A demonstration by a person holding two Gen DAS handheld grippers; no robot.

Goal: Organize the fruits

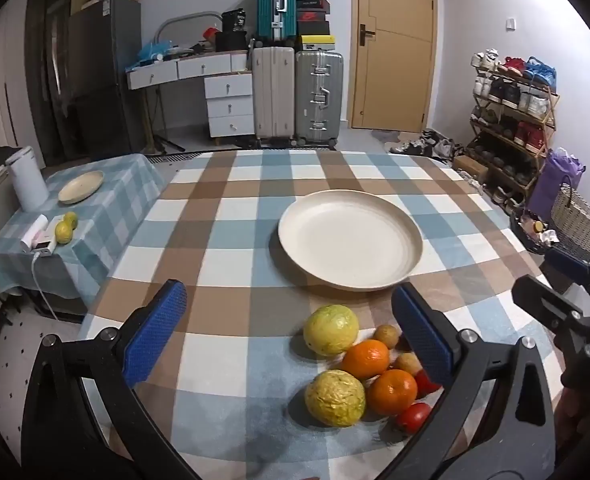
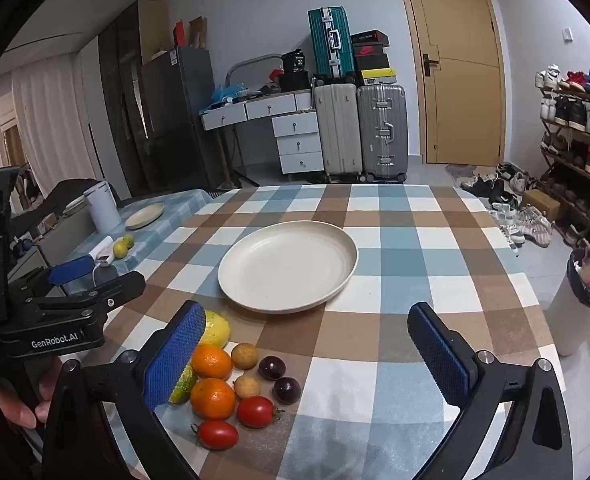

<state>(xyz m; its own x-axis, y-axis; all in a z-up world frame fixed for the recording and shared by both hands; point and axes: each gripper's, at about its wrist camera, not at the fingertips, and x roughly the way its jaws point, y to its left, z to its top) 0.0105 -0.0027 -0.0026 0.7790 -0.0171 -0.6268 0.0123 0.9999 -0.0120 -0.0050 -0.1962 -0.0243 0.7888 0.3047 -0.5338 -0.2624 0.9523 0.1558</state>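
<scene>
An empty cream plate (image 1: 349,240) (image 2: 289,266) sits mid-table on the checked cloth. Near the front edge lies a fruit cluster: two yellow-green guavas (image 1: 331,330) (image 1: 334,398), two oranges (image 1: 365,358) (image 2: 211,361), two red tomatoes (image 2: 255,411) (image 2: 217,434), two small brown fruits (image 2: 244,356) and two dark purple ones (image 2: 272,367). My left gripper (image 1: 291,340) is open and empty, above the table just left of the fruit. My right gripper (image 2: 307,356) is open and empty, with the fruit by its left finger. The left gripper's body also shows at the left of the right wrist view (image 2: 55,320).
A lower side table (image 1: 95,216) at the left holds a white kettle (image 1: 27,178), a small plate (image 1: 81,187) and two yellow fruits (image 1: 66,229). A bin (image 2: 575,300) stands by the table's right edge. Suitcases, a desk and a shoe rack stand behind.
</scene>
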